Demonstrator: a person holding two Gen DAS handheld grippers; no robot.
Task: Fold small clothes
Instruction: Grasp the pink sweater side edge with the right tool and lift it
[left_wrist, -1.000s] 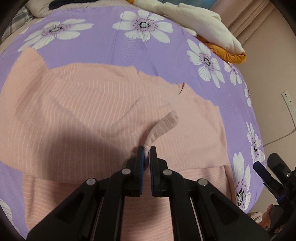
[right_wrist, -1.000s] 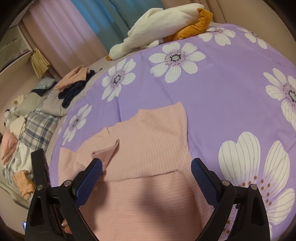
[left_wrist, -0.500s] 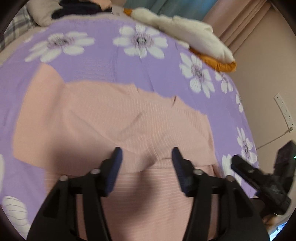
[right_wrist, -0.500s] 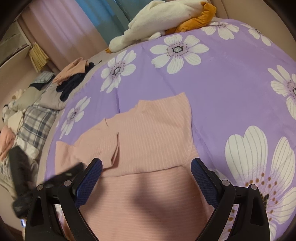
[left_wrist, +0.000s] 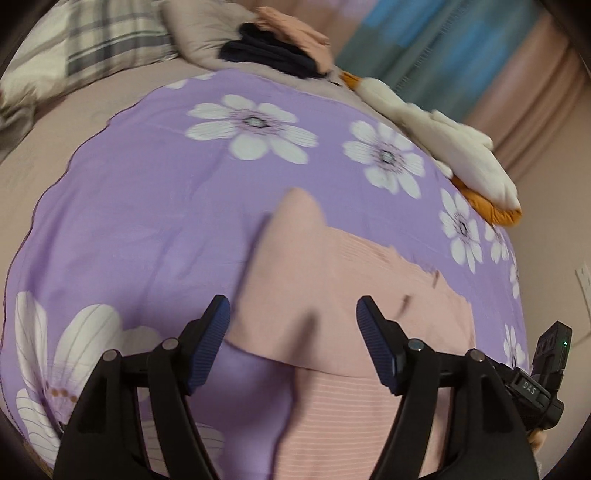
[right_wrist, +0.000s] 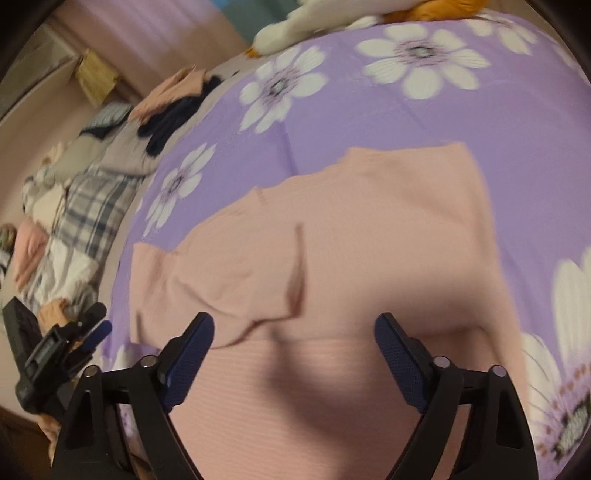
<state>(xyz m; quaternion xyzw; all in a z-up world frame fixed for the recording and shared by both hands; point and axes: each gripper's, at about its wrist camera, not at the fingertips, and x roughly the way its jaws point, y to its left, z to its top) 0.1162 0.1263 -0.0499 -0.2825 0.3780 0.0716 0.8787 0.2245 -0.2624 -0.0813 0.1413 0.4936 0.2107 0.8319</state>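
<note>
With both the left gripper (left_wrist: 293, 321) and right gripper (right_wrist: 294, 338) open and empty above it, the top (right_wrist: 351, 240), spread on the bedspread (left_wrist: 147, 206), looks light and limp, best pinched at its 9 o'clock sleeve edge.

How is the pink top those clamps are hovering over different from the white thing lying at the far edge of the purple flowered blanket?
The pink ribbed top lies spread flat and partly folded, one sleeve turned in over its body; the white garment lies in a bunched heap. The pink top sits near both open grippers, left gripper and right gripper; the white garment lies far off, on something orange. Both rest on the flowered blanket.
</note>
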